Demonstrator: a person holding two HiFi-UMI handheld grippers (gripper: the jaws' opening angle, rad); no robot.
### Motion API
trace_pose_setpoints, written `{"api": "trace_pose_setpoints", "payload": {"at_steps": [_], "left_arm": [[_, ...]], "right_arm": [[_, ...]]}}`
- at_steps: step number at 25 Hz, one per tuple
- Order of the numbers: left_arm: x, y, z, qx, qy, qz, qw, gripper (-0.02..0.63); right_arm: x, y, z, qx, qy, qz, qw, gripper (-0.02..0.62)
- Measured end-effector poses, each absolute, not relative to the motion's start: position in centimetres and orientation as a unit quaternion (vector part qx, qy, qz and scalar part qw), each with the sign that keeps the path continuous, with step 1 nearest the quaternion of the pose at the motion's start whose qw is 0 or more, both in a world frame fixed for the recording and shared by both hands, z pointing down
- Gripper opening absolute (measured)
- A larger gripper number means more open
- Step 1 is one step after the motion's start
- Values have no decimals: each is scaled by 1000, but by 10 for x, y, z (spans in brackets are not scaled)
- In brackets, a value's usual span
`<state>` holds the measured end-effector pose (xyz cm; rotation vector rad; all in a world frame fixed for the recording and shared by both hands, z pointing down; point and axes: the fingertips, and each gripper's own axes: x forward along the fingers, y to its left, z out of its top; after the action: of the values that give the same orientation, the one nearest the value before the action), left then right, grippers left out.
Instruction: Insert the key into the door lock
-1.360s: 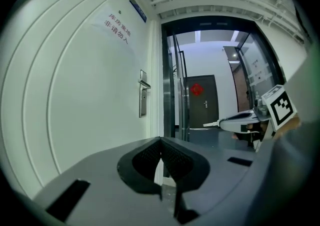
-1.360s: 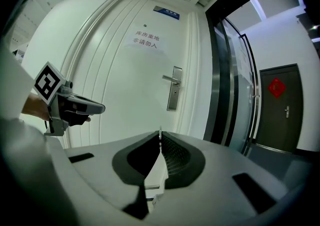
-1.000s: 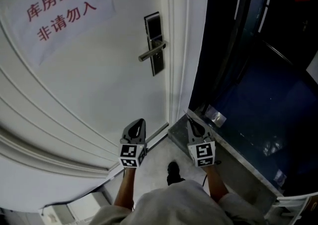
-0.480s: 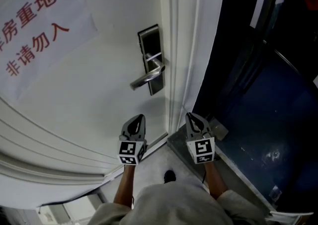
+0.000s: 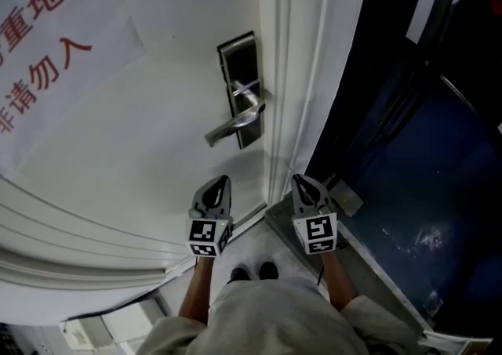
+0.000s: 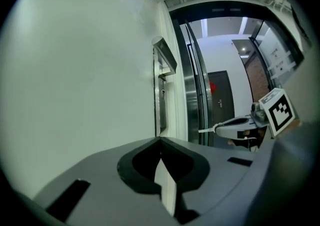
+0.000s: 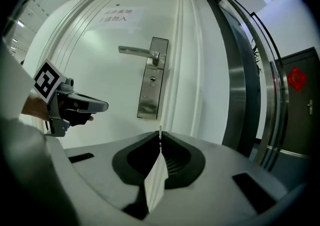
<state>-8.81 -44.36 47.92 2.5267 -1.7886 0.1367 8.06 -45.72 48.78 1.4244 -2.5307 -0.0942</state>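
A paper sign [image 5: 55, 40] with red characters hangs at the upper left of the head view. A dark blue glass panel [image 5: 423, 150] fills its right side, and a grey floor [image 5: 249, 245] shows at bottom centre. In the right gripper view, a red ornament [image 7: 297, 79] sits on a dark door [image 7: 302, 115] at the right edge.

Only open air lies between the right gripper [image 5: 304, 185], jaws closed on the thin key [image 7: 160, 132], and the lock plate [image 7: 151, 78]. The handle [image 7: 142, 50] juts leftward from the plate's upper part (a bar across any path from above or from that side). The door [image 5: 157, 126] is a flat wall just ahead of the left gripper [image 5: 216, 187], whose jaws are together on nothing; the frame [image 5: 286, 71] stands proud just right of the plate, a dark glass wall [image 5: 408, 157] closes the right side, and free space over the floor [image 5: 251, 244] separates the grippers.
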Motion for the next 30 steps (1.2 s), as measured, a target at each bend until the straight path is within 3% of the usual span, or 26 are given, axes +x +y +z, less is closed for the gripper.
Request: {"api": "trace_pose_setpoints", "payload": {"at_steps": [19,30], "left_arm": [[-110,-443,471,832,-554,36,15,17],[-119,-446,466,834,-551,34,12,18]], "right_arm": [[51,-452,482,503,-855,-38,121,29],[32,-473,430,487,-858,-115,120,29]]}}
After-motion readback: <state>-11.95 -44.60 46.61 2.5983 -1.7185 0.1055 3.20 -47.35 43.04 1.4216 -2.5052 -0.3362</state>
